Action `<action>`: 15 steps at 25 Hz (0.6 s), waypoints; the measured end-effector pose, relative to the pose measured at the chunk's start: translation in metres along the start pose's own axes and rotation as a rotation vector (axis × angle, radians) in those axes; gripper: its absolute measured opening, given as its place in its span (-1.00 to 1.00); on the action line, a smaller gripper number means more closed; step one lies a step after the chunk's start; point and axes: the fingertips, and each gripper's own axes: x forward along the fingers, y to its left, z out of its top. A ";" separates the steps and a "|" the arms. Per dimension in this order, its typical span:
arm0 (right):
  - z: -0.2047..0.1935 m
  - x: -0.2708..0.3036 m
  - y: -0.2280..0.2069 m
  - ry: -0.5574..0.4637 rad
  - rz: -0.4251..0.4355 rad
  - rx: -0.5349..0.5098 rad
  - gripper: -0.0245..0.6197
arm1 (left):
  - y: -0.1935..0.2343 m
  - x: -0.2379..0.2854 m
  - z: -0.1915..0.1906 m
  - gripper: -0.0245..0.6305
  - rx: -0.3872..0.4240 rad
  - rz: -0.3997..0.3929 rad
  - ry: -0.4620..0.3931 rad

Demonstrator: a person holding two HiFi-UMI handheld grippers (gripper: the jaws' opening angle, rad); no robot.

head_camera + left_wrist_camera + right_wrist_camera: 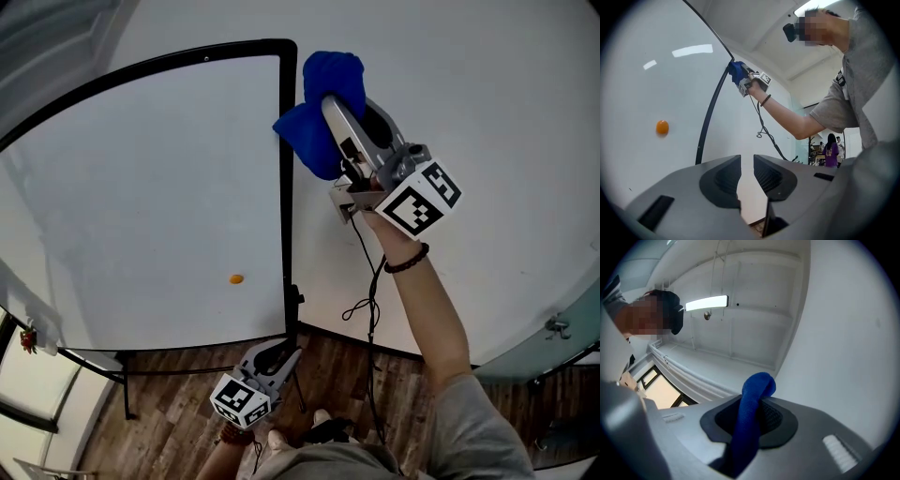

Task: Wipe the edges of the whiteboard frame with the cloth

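The whiteboard's black frame [286,187] runs down the board's right side. A blue cloth [323,112] is bunched against that edge, just below the top right corner. My right gripper [349,101] is shut on the cloth, which stands up between its pads in the right gripper view [750,423]. The left gripper view shows the same cloth [736,71] pressed on the curved frame edge [710,117]. My left gripper [277,354] hangs low by the board's bottom right corner. It holds nothing, and only a thin slit shows between its fingers [747,159].
An orange magnet [236,278] sticks to the white surface near the bottom right. A black cable [367,291] dangles from the right gripper down the wall. The board's stand legs [122,384] rest on wooden floor. People [831,150] stand far off behind a glass partition.
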 end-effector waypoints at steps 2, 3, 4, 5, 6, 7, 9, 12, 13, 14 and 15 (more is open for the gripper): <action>0.006 0.003 -0.002 -0.034 0.017 0.012 -0.65 | -0.001 0.004 -0.012 -0.65 0.009 0.003 0.001; 0.012 0.010 -0.004 -0.051 0.026 0.019 -0.65 | -0.001 0.006 -0.012 -0.65 0.013 0.005 0.001; 0.020 0.018 -0.007 -0.065 0.036 0.025 -0.65 | -0.001 0.009 -0.008 -0.65 0.016 0.008 0.001; 0.028 0.028 -0.010 -0.076 0.046 0.033 -0.65 | -0.001 0.012 -0.002 -0.66 0.019 0.010 0.001; 0.035 0.037 -0.012 -0.086 0.057 0.043 -0.64 | 0.000 0.014 0.003 -0.65 0.020 0.011 0.001; 0.039 0.045 -0.015 -0.094 0.067 0.054 -0.64 | 0.001 0.017 0.006 -0.65 0.022 0.013 0.002; 0.044 0.056 -0.018 -0.110 0.082 0.069 -0.64 | 0.004 0.021 0.008 -0.66 0.025 0.018 0.004; 0.043 0.064 -0.018 -0.118 0.103 0.074 -0.63 | 0.008 0.024 0.009 -0.66 0.024 0.023 0.001; 0.042 0.066 -0.017 -0.116 0.111 0.081 -0.63 | 0.009 0.025 0.009 -0.66 0.023 0.023 0.000; 0.040 0.067 -0.018 -0.112 0.115 0.088 -0.63 | 0.011 0.026 0.009 -0.66 0.021 0.023 -0.001; 0.039 0.068 -0.019 -0.102 0.114 0.096 -0.63 | 0.012 0.028 0.009 -0.66 0.021 0.023 -0.002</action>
